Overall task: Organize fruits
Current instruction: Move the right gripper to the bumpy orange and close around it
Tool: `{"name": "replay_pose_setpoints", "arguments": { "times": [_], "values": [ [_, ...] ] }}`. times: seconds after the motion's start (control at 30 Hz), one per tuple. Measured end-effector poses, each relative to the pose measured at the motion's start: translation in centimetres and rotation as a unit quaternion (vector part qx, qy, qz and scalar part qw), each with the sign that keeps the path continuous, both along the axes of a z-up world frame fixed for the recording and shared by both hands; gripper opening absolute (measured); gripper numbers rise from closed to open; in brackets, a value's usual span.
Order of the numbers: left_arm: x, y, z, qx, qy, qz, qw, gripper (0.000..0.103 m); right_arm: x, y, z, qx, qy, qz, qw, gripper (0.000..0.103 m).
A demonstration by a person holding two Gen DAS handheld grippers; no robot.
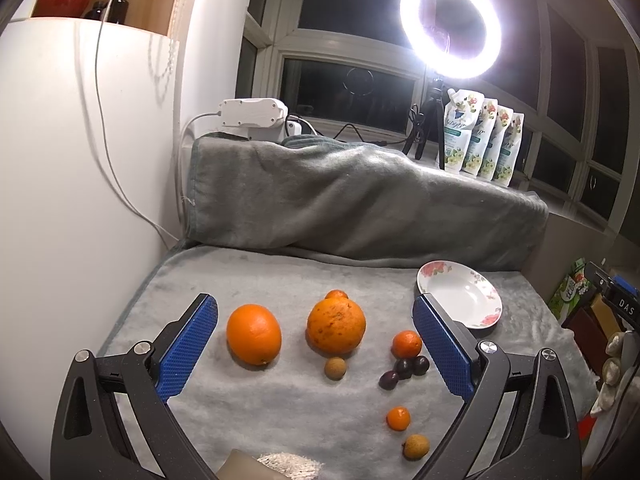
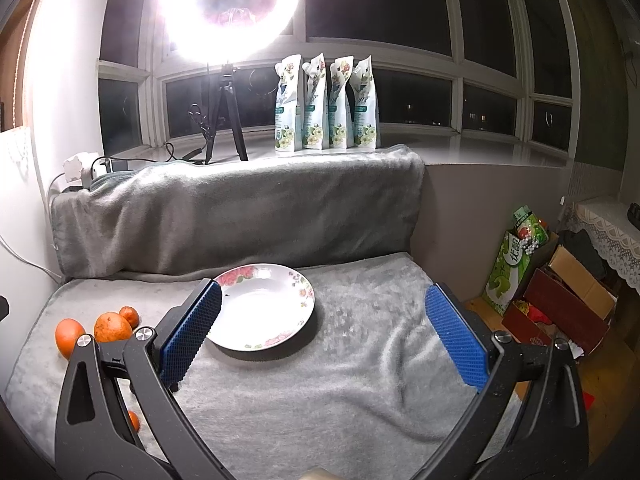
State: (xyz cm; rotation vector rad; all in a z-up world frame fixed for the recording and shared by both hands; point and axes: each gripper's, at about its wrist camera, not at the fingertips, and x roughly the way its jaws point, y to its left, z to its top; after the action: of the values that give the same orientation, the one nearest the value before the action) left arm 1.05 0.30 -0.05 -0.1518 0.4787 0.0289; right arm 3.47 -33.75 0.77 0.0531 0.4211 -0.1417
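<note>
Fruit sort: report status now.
Left gripper open, empty; right gripper open, empty. Fruits loose on blanket; plate bare. Path clear.

Both fisheye views are lit by a ring light (image 1: 451, 25) whose glare is blown out, while edges are curved and darkened.

Two big oranges (image 1: 253, 334) (image 1: 336, 326) sit side by side on the grey blanket (image 1: 280, 408), smaller mandarins (image 1: 406, 344), dark plums (image 1: 404, 370) and longans (image 1: 334, 368) scattered just right, with the floral plate (image 1: 460, 294) empty behind them.
</note>
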Motion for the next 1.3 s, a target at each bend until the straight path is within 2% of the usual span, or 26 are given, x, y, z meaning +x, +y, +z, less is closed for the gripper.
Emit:
{"name": "replay_pose_setpoints", "arguments": {
  "times": [0.33,0.6,0.7,0.83,0.97,1.1,1.17,1.2,1.3],
  "values": [
    [0.6,0.6,-1.4,0.002,0.016,0.007,0.9998,0.098,1.4,0.3,-1.9,0.005,0.029,0.024,0.999,0.103],
    [1.2,1.8,-3.1,-0.006,0.036,0.017,0.9992,0.098,3.5,1.3,-3.8,0.032,0.055,0.071,0.995,0.103],
    [1.6,1.8,-3.8,-0.010,0.040,0.008,0.9991,0.098,4.6,2.0,-4.4,0.040,0.069,0.089,0.993,0.103],
    [2.1,1.0,-4.8,0.005,0.042,-0.011,0.9990,0.098,5.7,3.3,-4.8,0.046,0.082,0.121,0.988,0.103],
    [3.2,1.2,-6.3,-0.025,0.072,-0.020,0.9969,0.098,6.9,4.7,-5.2,0.063,0.095,0.157,0.981,0.103],
    [4.0,1.5,-7.3,-0.060,0.084,-0.037,0.9940,0.097,8.2,6.7,-5.6,0.078,0.110,0.200,0.970,0.103],
    [4.5,1.6,-7.8,-0.079,0.090,-0.047,0.9916,0.088,9.0,7.8,-6.0,0.087,0.122,0.223,0.963,0.103],
    [4.8,1.6,-8.2,-0.086,0.095,-0.053,0.9903,0.080,9.5,8.5,-6.3,0.090,0.128,0.235,0.959,0.103],
    [5.7,1.1,-9.0,-0.085,0.110,-0.065,0.9881,0.078,10.6,10.4,-6.9,0.092,0.140,0.261,0.951,0.103]
  ]
}}
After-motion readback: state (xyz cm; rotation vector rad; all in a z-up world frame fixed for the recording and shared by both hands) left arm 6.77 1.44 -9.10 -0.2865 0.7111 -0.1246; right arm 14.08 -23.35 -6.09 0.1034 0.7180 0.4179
